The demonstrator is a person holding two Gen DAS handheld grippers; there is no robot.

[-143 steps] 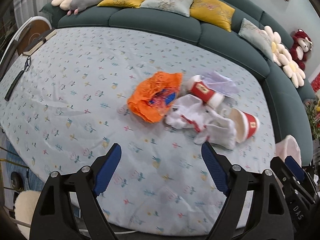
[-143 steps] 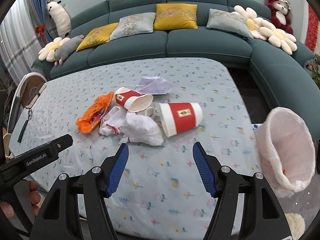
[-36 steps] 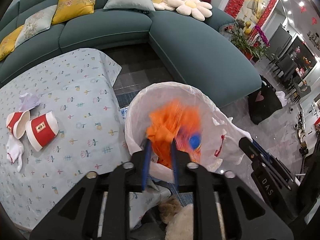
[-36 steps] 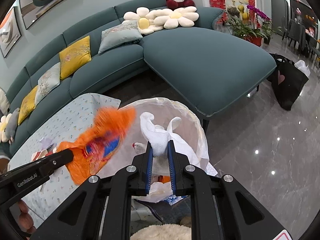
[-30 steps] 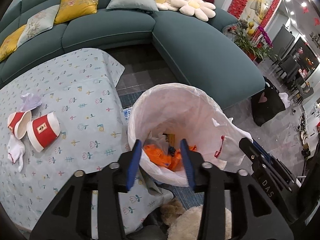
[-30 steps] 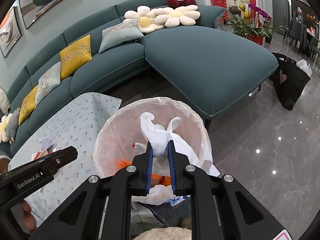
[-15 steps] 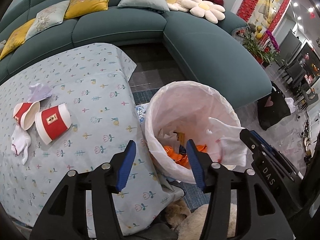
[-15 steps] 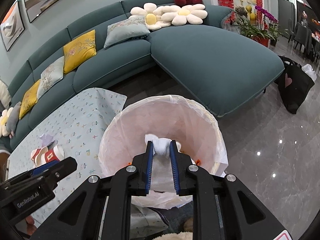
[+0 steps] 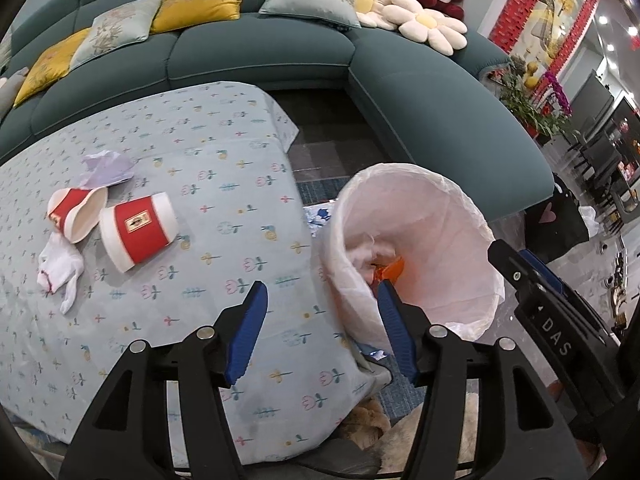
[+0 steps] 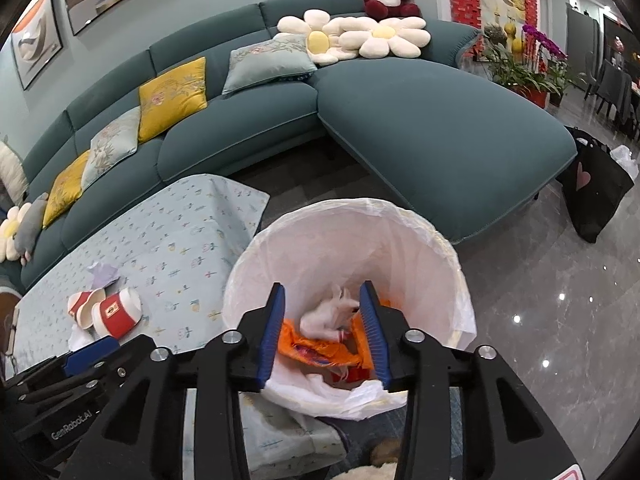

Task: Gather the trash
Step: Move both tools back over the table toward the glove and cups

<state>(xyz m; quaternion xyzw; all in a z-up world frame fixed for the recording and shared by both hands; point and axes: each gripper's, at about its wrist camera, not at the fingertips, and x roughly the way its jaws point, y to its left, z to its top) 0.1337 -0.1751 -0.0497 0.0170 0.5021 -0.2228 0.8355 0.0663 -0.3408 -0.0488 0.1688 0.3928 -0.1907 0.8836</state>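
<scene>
We just let go. Our right gripper (image 10: 322, 332) has been opening over the bin (image 10: 420, 236), and the white tissue (image 10: 326, 316) lies inside. Our left gripper (image 9: 320, 332) has been spreading too, empty. Next we go back for the red cups (image 9: 136, 232) near the tabletop's far edge.

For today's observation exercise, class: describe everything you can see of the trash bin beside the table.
The trash bin is round and open-topped, lined with a thin, crinkled, translucent white plastic bag folded over its rim. It stands upright on the floor against the corner of the table. Inside lie a crumpled orange wrapper and a white wad. The right tongs hang open over its mouth.
</scene>
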